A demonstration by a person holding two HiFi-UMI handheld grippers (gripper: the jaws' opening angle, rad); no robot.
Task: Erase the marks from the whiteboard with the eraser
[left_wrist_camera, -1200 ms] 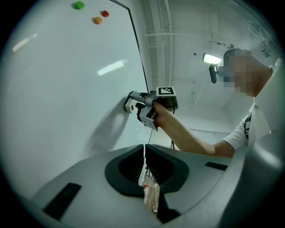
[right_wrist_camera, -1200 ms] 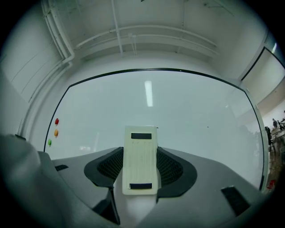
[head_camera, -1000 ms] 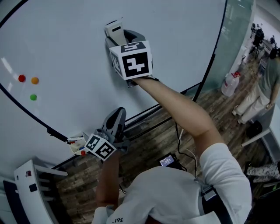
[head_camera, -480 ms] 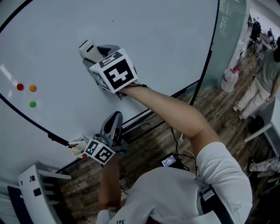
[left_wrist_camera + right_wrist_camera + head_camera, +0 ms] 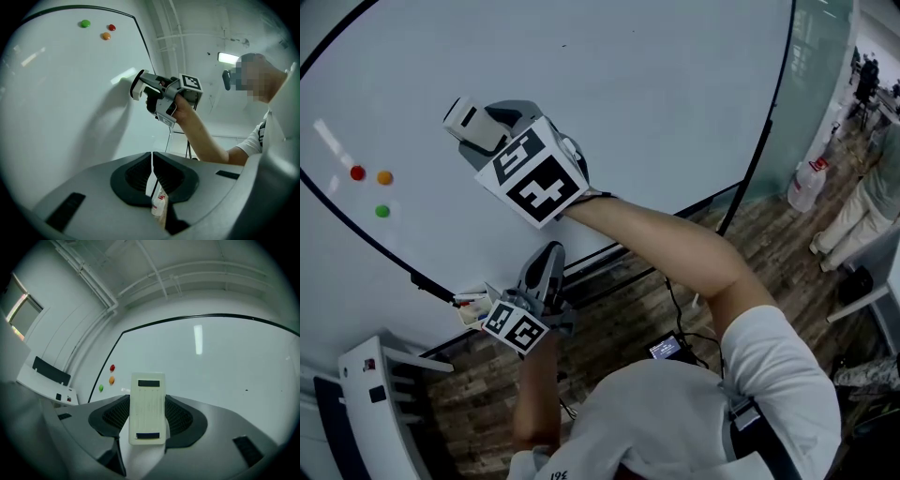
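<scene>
Right hand-held gripper [image 5: 483, 127]: jaws clamped on the eraser [image 5: 146, 408], holding it against the whiteboard [image 5: 656, 94], seemingly to wipe | eraser: pale oblong block, dark strip at each end, on the board's left-centre, near three coloured magnets [image 5: 384, 176] | left hand-held gripper [image 5: 546, 267]: jaws nearly together, empty, hung low below the board, judged idle.

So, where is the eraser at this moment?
The eraser is held between the fingers of the right gripper, against the whiteboard at the upper left of the head view, right of the three coloured magnets.
</scene>
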